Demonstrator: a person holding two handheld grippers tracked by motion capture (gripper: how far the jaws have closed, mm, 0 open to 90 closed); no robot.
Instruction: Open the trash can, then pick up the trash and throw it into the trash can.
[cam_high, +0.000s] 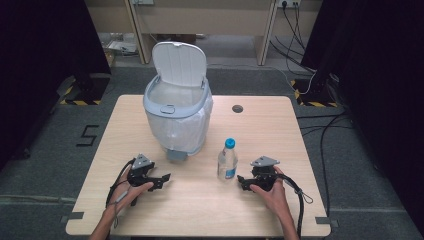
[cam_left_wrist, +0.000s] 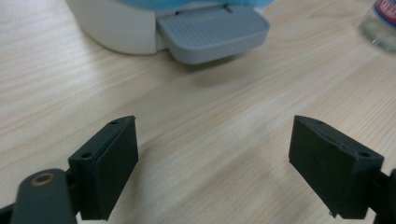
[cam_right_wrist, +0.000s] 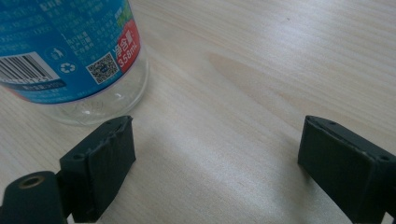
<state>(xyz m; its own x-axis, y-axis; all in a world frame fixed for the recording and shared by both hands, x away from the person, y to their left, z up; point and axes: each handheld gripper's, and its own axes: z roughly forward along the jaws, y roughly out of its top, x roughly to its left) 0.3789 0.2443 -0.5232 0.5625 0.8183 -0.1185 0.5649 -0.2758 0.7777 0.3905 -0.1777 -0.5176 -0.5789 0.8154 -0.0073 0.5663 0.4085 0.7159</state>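
Bottle and bin are the work in front of you: the clear water bottle stands upright on the worktop, just right of the bin's grey foot pedal, and the bin waits behind it with its lid tipped up and a pale liner showing. You look to be at the very start, the approach before the pick.

Your right gripper rests on the worktop just right of the bottle, jaws spread wide with nothing between them. In the right gripper view the bottle sits off toward the left jaw, close to it but not between the pair, so the next move calls for swinging the gripper until the bottle's body is centred in the gap, then closing gently, as thin plastic will likely give. Your left gripper lies near the pedal, jaws equally wide and empty, facing the pedal in the left gripper view.

Some things you cannot judge from here: the bottle's cap and upper half are cut off in the right gripper view, its fill level is hard to make out, and the inside of the bin is mostly hidden behind its rim.
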